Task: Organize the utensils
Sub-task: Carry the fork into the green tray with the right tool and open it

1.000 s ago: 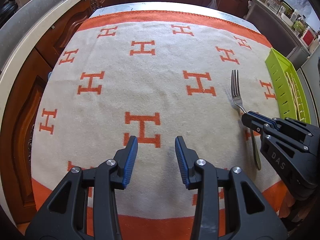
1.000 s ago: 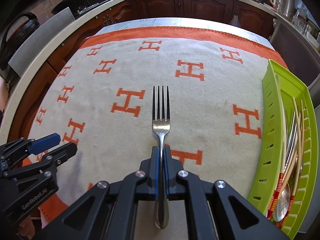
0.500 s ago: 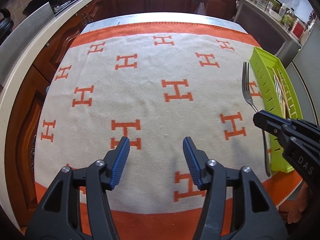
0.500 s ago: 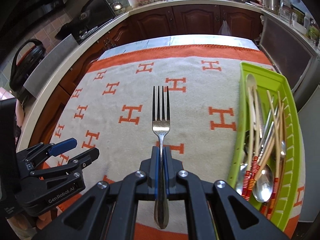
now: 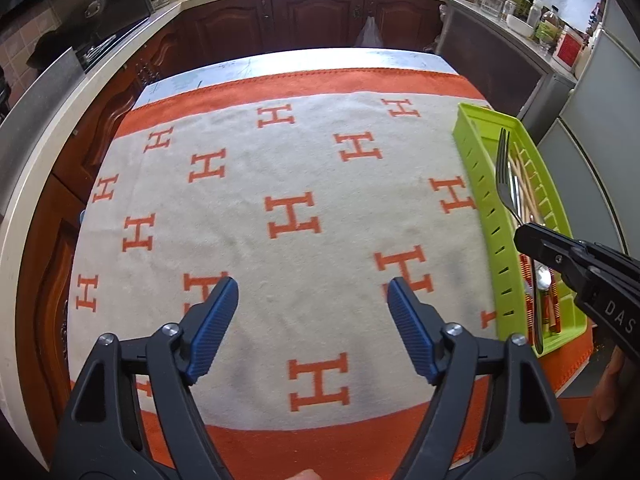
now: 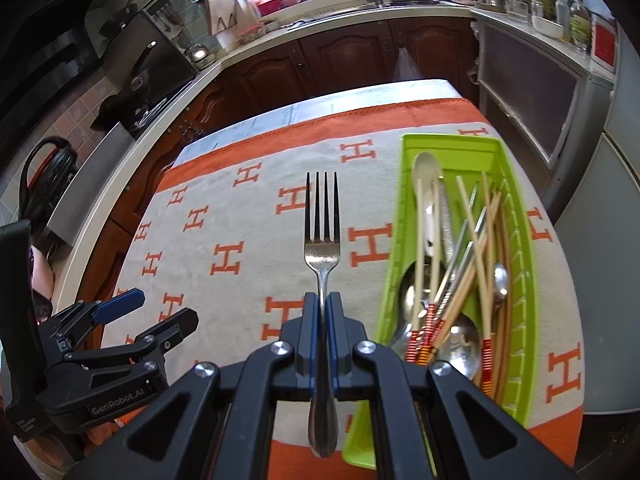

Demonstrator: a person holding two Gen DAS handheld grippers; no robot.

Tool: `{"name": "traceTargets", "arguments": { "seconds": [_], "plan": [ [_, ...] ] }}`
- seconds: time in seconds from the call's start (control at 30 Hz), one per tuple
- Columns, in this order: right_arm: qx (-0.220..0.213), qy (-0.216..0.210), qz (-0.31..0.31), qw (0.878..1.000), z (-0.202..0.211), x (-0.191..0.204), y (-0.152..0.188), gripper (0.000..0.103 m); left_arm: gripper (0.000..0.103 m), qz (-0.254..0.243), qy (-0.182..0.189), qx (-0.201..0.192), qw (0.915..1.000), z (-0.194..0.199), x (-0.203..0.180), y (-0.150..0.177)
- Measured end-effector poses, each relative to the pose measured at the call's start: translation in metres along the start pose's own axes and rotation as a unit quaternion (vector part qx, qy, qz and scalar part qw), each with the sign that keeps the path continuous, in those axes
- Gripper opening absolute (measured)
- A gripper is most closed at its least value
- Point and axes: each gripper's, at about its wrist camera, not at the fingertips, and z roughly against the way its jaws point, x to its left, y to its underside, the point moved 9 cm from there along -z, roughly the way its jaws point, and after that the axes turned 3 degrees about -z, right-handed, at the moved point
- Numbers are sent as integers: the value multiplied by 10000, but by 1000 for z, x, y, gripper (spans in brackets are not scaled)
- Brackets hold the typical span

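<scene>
My right gripper [image 6: 322,300] is shut on a metal fork [image 6: 322,240] and holds it in the air, tines forward, above the cloth just left of the green tray [image 6: 520,280]. In the left wrist view the fork [image 5: 505,176] and the right gripper [image 5: 524,234] hang over the tray [image 5: 486,216]. The tray holds spoons [image 6: 460,340] and several chopsticks [image 6: 476,256]. My left gripper [image 5: 312,296] is open and empty above the middle of the cloth; it shows at the lower left of the right wrist view [image 6: 160,312].
A cream cloth with orange H marks [image 5: 292,216] covers the table. Dark wood cabinets [image 5: 320,20] and a counter run behind it. A grey fridge [image 6: 600,200] stands close to the right of the tray. A stove [image 6: 132,80] is at the left.
My right gripper has lifted the fork off the cloth and carried it up and right toward the green tray. My left gripper has risen and opened wider.
</scene>
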Motion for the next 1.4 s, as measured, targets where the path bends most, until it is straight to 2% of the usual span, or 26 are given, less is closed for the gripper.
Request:
{"name": "traceTargets", "arguments": {
  "seconds": [0.37, 0.83, 1.07, 1.4],
  "plan": [
    [-183, 412, -519, 9976, 10, -48, -19, 4, 81, -171, 67, -301, 9994, 14, -27, -27],
    [45, 1040, -715, 9920, -8, -86, -26, 5, 82, -15, 144, -508, 9986, 27, -31, -44],
    [103, 961, -891, 9913, -8, -90, -23, 5, 82, 87, 64, -438, 9990, 23, -22, -34],
    [39, 731, -588, 9956, 3, -60, -18, 5, 82, 277, -49, -447, 9986, 27, -8, -28]
  ]
}}
